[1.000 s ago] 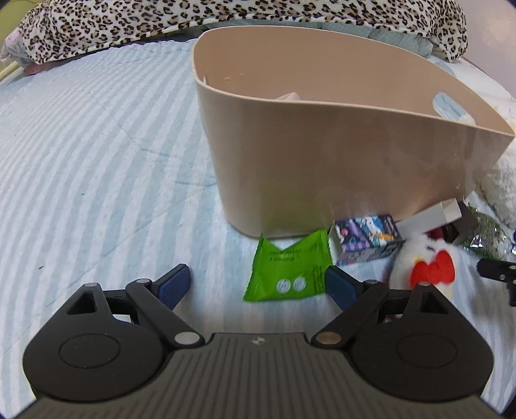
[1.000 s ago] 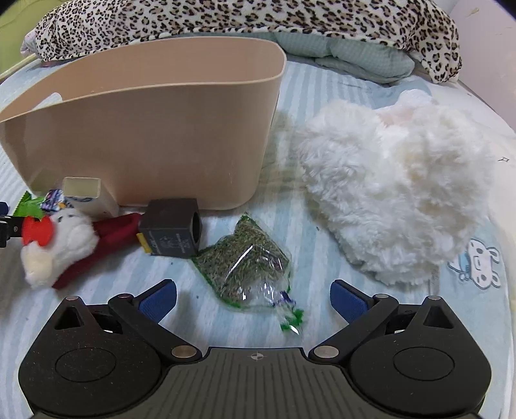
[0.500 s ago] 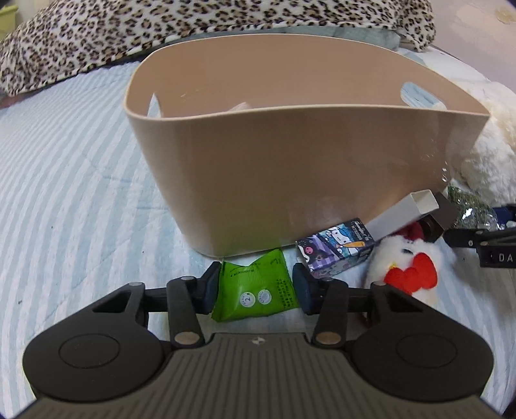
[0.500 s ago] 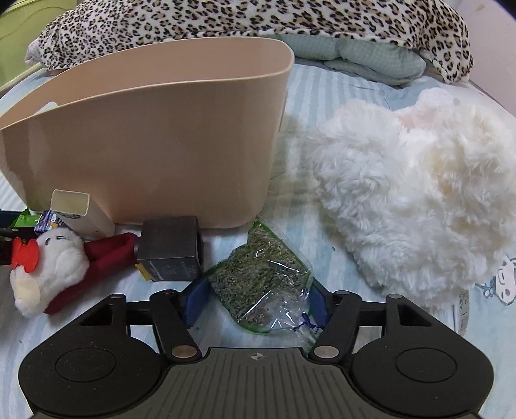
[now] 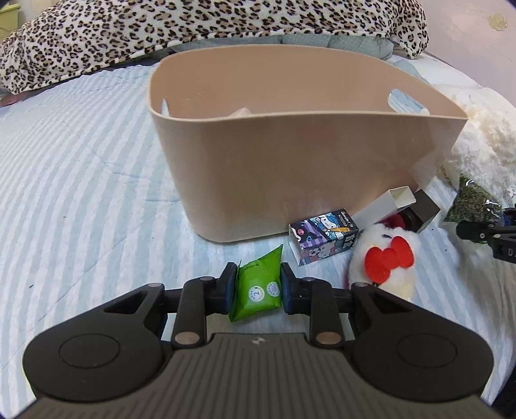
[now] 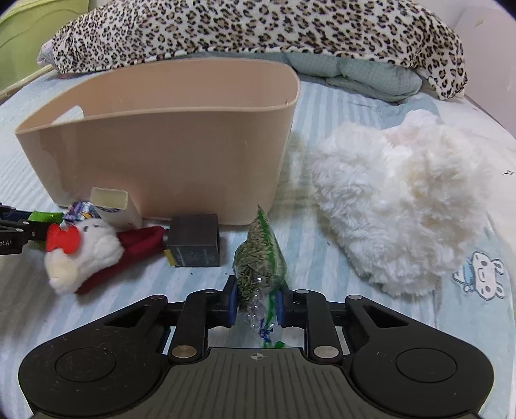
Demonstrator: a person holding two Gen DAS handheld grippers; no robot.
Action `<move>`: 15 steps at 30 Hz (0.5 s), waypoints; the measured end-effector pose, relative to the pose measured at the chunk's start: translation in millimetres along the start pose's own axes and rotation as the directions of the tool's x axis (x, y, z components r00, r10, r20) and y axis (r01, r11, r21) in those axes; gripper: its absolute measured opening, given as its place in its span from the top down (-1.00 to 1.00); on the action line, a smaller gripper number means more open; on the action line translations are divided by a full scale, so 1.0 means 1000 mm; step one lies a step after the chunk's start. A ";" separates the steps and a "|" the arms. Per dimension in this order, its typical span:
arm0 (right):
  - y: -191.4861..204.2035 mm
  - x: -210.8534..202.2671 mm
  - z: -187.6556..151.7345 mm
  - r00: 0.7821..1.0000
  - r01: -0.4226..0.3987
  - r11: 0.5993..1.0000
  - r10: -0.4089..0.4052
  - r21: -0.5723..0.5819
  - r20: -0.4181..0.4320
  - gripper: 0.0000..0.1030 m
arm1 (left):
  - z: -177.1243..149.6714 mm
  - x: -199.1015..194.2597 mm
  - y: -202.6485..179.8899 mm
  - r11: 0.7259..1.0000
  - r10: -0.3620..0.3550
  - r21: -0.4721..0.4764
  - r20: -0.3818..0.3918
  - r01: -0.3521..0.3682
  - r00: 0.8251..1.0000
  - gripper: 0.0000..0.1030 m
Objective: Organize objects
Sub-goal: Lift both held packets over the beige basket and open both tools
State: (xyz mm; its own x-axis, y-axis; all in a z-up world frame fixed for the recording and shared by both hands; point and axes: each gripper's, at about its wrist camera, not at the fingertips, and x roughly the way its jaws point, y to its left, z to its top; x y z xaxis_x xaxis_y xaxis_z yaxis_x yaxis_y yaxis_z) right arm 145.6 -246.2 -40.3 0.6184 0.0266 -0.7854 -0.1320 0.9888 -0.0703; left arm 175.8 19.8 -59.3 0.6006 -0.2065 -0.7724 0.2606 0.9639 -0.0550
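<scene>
While both grippers sit low over the striped bedspread [image 5: 80,180], each has a packet in hand. Left gripper [image 5: 257,288]: jaws closed narrow on a green snack packet [image 5: 258,287], pads pressing its two side edges, packet upright between them. Right gripper [image 6: 256,304]: jaws pinched on the lower end of a clear bag of dried green herb [image 6: 259,261]; bag stands on edge, long axis running away from the tool toward the bin.

Beige plastic bin [image 5: 290,180] stands directly ahead of both tools, open top, handle cut-outs in the end walls. From the left wrist view its near wall rises beyond the packet; from the right wrist view the bin lies ahead and to the left, the bag tip nearly at its right corner. Judgement: the coming move turns on height, since both loads sit below the rim and must go up and forward over it. Neither arm looks clearly nearer.

Loose along the bin's foot, between the two tools:
- cartoon-printed carton [image 5: 324,237]
- white open-ended box [image 5: 387,206]
- dark grey box [image 6: 193,240]
- white plush with red bow [image 6: 82,248]

White fluffy plush heap [image 6: 400,199] lies right of the bin. Leopard-print blanket [image 6: 258,29] behind.
</scene>
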 end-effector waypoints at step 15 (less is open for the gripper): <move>0.001 -0.085 0.035 0.977 -0.015 1.000 0.015 -0.006 0.213 0.66 | 0.022 -0.075 0.008 0.999 0.052 -0.002 0.168 -0.052 0.984 0.43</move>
State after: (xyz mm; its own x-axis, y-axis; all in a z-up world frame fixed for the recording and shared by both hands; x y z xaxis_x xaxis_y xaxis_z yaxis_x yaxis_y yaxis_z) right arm 119.8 -242.5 48.0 0.7671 0.0727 -0.6374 -0.1456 0.9874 -0.0626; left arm 149.9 39.6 12.0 0.7317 -0.1812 -0.6571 0.2270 0.9738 -0.0159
